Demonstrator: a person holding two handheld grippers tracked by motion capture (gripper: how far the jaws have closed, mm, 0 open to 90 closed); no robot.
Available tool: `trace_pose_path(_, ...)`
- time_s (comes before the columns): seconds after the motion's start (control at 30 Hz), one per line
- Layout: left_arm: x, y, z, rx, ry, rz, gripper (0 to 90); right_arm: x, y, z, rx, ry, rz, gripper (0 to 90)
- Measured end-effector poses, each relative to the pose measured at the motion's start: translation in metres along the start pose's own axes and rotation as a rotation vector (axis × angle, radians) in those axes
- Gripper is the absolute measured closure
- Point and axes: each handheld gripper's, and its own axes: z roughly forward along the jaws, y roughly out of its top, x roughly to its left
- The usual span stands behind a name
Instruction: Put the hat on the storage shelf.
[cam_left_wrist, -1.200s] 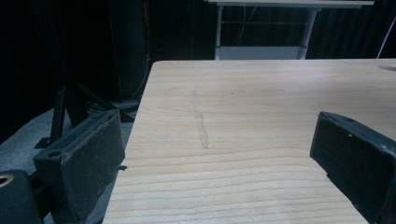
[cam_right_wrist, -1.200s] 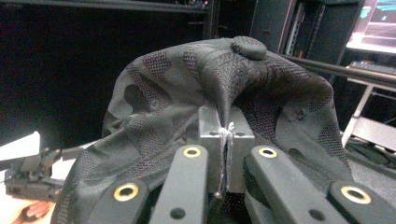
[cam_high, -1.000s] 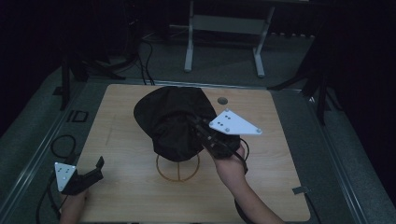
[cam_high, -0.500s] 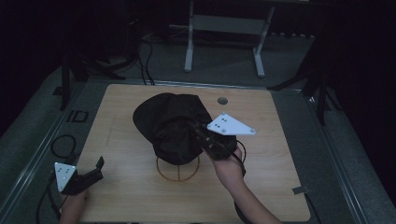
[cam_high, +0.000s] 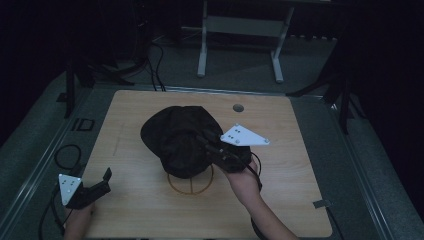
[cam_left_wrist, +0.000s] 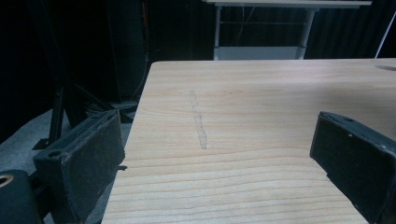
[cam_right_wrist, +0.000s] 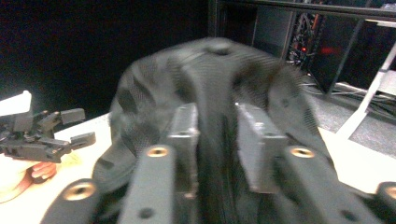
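While your right tongs (cam_high: 207, 141) sit at centre frame in the high view, their jaws are pinching a fold of the black cap (cam_high: 177, 137); the right gripper view shows fabric of the cap (cam_right_wrist: 210, 79) squeezed in the narrow gap between the two jaws of the right tongs (cam_right_wrist: 217, 135). Cap is just left of centre in the high view, draped over a wire stand (cam_high: 192, 184) whose ring base shows below the cap's lower edge, resting on the wooden surface (cam_high: 280, 190). Cap crown is up, button on top visible near the upper middle of the right gripper view. Your right hand (cam_high: 245, 180) comes in from the lower middle, grey plate of that gripper to the right of the cap. Your left tongs (cam_high: 106, 179) are at lower left of the high view, over the surface's near-left corner, well apart from the cap, jaws spread. Left gripper view confirms: left tongs (cam_left_wrist: 210, 149) wide apart, nothing between them, bare wood and a faint scuff line (cam_left_wrist: 198, 122) at centre. Your left hand (cam_high: 77, 220) holds that gripper at the bottom left edge. Round hole (cam_high: 238, 107) in the surface sits above the cap, upper middle.
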Motion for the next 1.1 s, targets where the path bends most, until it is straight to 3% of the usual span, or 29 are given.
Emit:
trace_pose_path(0.2,0.0,0.0,0.0,0.001,-0.001,0.003,3.4,-0.002,-0.002,0.0,0.007,0.004,0.005,58.4)
trace_pose_path(0.6,0.0,0.0,0.0,0.001,-0.001,0.002,3.4,-0.005,0.001,-0.003,0.001,0.009,0.016,56.8)
trace_pose_path(1.1,0.0,0.0,0.0,0.0,0.0,0.002,3.4,-0.015,0.004,-0.012,-0.011,-0.01,0.004,39.7)
